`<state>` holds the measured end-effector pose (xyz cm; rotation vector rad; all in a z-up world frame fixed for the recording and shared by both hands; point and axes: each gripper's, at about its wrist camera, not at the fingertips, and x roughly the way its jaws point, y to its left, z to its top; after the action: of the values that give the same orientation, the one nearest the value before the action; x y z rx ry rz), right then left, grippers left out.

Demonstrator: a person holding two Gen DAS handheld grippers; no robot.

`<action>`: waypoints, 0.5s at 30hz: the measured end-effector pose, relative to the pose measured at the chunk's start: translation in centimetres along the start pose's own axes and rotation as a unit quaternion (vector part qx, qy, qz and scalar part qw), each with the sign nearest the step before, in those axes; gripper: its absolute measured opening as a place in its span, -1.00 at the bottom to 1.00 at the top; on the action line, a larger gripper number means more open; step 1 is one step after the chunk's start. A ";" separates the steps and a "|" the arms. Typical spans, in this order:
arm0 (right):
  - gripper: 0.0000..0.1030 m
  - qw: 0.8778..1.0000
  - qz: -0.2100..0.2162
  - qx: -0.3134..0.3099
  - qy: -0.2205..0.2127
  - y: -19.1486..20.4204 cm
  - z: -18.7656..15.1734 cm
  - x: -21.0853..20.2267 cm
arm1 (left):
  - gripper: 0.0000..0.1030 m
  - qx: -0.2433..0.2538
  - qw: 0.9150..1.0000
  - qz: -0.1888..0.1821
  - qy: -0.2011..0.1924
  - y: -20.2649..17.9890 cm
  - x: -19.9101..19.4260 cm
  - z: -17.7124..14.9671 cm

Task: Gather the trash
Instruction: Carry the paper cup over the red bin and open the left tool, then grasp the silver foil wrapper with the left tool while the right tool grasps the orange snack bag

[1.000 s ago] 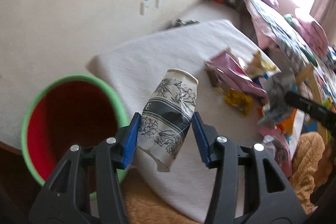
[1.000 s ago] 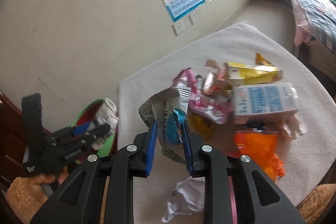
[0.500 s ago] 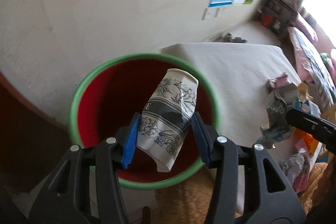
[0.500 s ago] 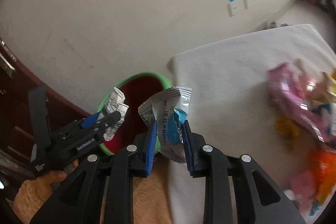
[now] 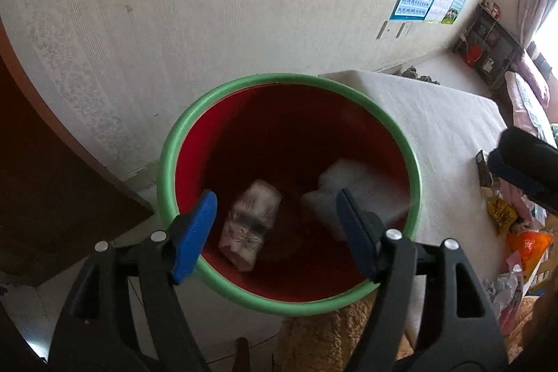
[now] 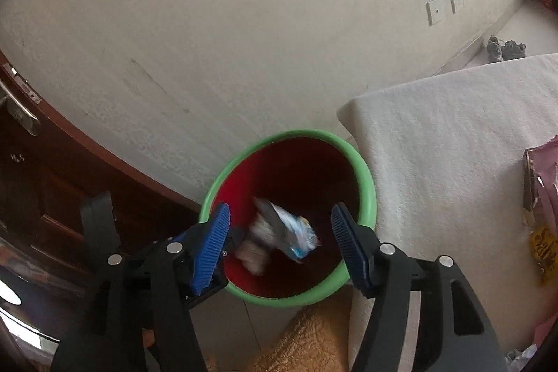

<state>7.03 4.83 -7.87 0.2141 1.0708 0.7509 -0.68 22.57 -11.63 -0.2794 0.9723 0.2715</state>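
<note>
Here both claws stood spread over the red bin [image 5: 289, 81]: the left gripper [image 5: 275, 229] above the paper cup [image 5: 251, 225] at lower centre, the right gripper [image 6: 279, 243] above a blurred snack wrapper [image 6: 286, 232]. Releasing well meant holding centred inside the green rim.

Soft daylight, window glare right, falling trash blurred, edges warped.

The bin's [image 5: 167, 162] mouth lies open below my spread jaws, hemmed by wall [image 5: 209, 6] and table [image 5: 446, 121].
</note>
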 end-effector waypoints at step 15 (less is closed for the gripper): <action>0.24 0.970 -0.208 0.067 -0.104 -13.3 -5.3 -15.6 | 0.41 0.096 0.993 -0.073 -0.002 -9.3 -1.3 -0.4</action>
<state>4.37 -16.11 -5.98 0.1698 0.9250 0.2716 1.51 13.63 -9.74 -0.1728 0.9617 0.0435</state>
